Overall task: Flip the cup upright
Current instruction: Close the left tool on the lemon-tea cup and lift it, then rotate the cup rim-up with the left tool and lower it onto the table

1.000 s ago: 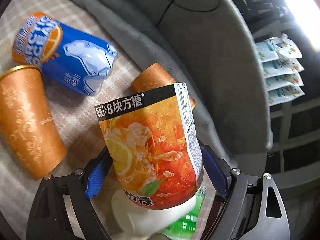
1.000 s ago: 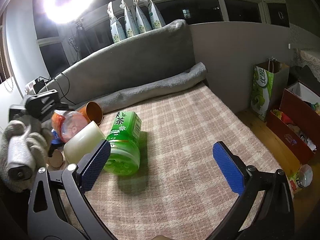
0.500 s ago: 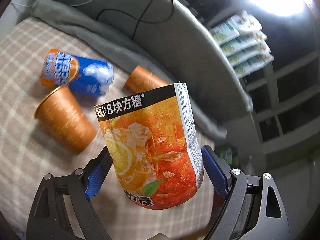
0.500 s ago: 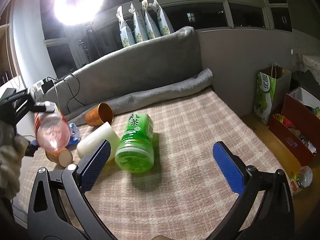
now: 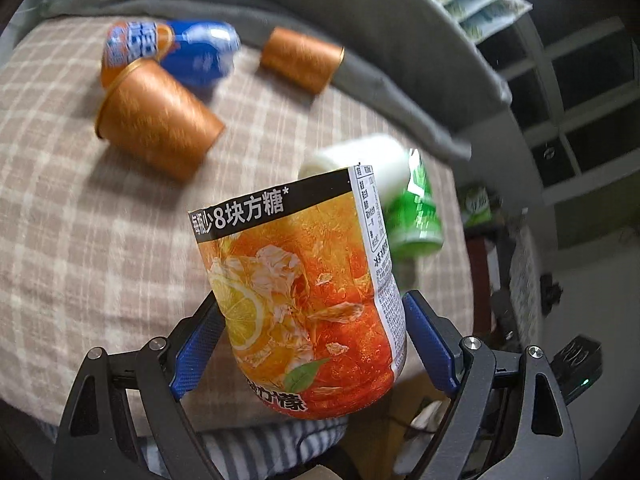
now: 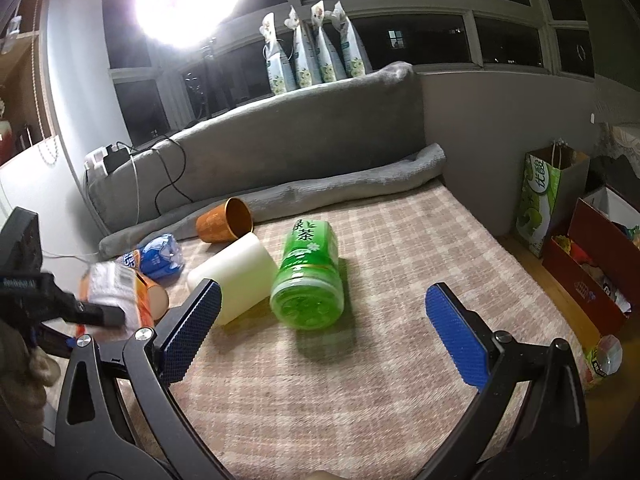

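My left gripper is shut on an orange iced-tea cup cut from a bottle and holds it above the checked cloth, open end away from me. In the right wrist view this cup shows blurred at the far left in the left gripper. My right gripper is open and empty above the cloth. A white cup, a green tea cup and two orange cups lie on their sides.
A blue and orange polar-bear cup lies on its side at the back. A rolled grey blanket and grey backrest bound the far side. Boxes and a green bag stand on the floor to the right.
My left gripper has swung with the iced-tea cup, so the white and green cups came into its view. The right gripper has moved slightly; the lying cups have not moved.
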`<state>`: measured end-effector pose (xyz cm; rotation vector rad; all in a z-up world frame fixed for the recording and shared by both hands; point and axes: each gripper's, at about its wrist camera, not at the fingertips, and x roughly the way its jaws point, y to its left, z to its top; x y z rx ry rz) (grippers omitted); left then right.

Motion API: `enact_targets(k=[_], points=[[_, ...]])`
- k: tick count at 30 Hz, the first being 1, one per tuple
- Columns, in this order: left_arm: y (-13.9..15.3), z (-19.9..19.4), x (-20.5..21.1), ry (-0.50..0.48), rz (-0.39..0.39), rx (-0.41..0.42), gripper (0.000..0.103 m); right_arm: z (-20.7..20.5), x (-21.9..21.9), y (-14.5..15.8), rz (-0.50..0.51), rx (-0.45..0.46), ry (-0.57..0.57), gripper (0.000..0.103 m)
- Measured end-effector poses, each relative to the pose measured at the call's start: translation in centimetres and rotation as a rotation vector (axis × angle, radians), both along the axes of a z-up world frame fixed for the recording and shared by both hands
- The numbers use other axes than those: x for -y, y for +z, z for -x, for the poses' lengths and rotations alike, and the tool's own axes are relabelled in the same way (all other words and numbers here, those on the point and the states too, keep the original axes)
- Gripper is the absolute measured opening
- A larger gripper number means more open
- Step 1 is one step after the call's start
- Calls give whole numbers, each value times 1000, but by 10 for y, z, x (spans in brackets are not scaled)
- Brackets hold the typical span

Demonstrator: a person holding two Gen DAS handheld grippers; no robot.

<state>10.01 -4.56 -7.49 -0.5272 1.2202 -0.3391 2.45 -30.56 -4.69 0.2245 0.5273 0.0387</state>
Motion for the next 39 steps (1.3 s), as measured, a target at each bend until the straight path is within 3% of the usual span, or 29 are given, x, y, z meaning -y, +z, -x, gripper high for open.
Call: enact_targets(k=[8, 20, 29, 34, 39], points=[[-11, -6, 20, -63, -93, 5, 88, 6, -4, 2, 11, 2, -2, 103], [-15, -13, 33, -148, -150, 20, 90, 8, 0, 2, 7, -3, -2, 103], [-3, -18, 31, -211, -146, 17, 90, 5, -7, 3, -6, 1, 35, 103], [7, -22, 30, -231, -143, 20, 90, -1, -24, 0, 18, -22, 112, 103], [24, -20, 28, -232, -176, 75, 90, -7, -32, 0, -7, -38, 163, 103]])
